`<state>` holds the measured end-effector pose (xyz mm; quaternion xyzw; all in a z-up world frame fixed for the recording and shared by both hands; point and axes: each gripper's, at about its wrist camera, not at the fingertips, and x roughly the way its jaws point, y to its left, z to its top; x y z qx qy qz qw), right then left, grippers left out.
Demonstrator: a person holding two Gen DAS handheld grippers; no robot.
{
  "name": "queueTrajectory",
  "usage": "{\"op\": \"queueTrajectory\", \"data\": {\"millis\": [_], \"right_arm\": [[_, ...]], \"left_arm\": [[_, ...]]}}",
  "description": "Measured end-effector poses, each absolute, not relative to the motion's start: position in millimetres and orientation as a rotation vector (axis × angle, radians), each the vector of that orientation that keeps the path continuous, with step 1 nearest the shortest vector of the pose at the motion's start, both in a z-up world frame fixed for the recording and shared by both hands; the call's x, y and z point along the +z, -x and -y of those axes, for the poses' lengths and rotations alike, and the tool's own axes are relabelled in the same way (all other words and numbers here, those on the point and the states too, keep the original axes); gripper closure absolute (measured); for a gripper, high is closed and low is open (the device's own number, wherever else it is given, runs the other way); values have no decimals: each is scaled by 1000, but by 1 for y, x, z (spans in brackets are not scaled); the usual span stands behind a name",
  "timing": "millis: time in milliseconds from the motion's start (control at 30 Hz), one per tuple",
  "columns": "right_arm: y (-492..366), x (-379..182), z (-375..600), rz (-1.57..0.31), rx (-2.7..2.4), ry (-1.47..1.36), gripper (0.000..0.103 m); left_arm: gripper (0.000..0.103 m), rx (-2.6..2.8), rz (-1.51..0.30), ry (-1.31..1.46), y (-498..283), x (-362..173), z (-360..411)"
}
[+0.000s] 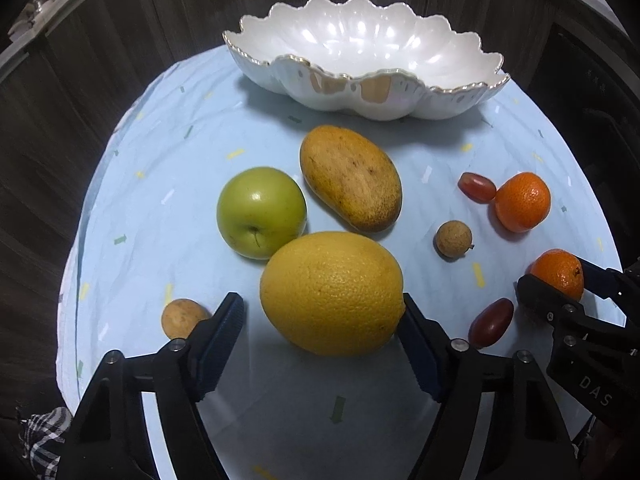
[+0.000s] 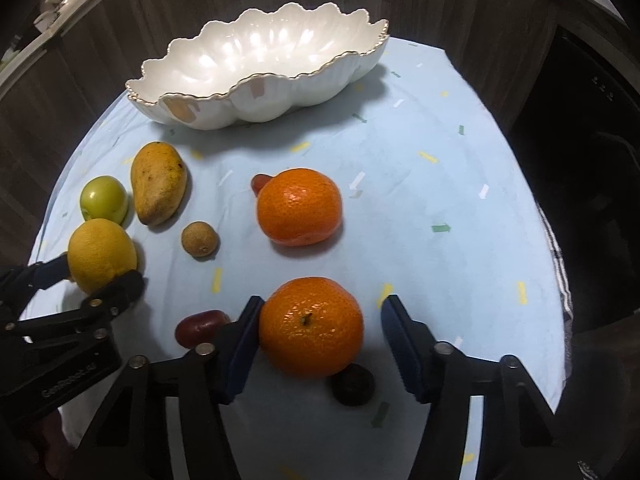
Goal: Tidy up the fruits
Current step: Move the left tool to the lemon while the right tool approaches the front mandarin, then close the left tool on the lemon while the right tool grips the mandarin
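On a bench with a light blue cloth, the left gripper has its fingers spread around a large yellow citrus fruit, the right finger touching it. The right gripper straddles an orange, left finger touching, right finger apart. The white scalloped bowl stands behind the fruit

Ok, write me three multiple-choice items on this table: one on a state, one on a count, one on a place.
1. The white bowl is:
A. empty
B. full of fruit
C. upside down

2. How many tangerines are on the cloth?
A. one
B. two
C. four

3. Where is the green apple?
A. in the bowl
B. between the tangerines
C. beside the mango

Answers:
1 A, nothing lies inside it.
2 B, both show in the right wrist view.
3 C, it sits on the cloth next to the mango.
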<state>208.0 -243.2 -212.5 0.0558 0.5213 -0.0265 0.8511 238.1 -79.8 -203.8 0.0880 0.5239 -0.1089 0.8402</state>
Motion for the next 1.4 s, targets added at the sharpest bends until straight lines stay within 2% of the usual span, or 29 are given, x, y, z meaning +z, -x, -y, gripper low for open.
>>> {"op": "queueTrajectory", "data": {"millis": [100,200,900,1100,1267,1333,1400], "right_arm": [[-208,-214,240,-1093,-37,-111,55],[-207,-214,240,-1082,-32,-113,55],[-201,-201,243,-1041,-29,-122,57],[-200,-199,244,-1035,-30,-128,57],[-199,-198,244,-1030,-26,-131,57],[-199,-198,244,-1030,-26,-131,57],[-199,-198,244,-1032,-25,-130,57]], "left_arm": [[33,-240,-1108,-177,-238,-206,80],[42,-258,-1098,-175,-235,-205,80],[49,-248,-1053,-184,-220,-190,82],[58,-256,-1037,-188,-217,-186,84],[69,-260,-1034,-189,-216,-185,83],[67,-248,-1047,-191,-217,-187,83],[58,-234,-1063,-182,-220,-190,81]]}}
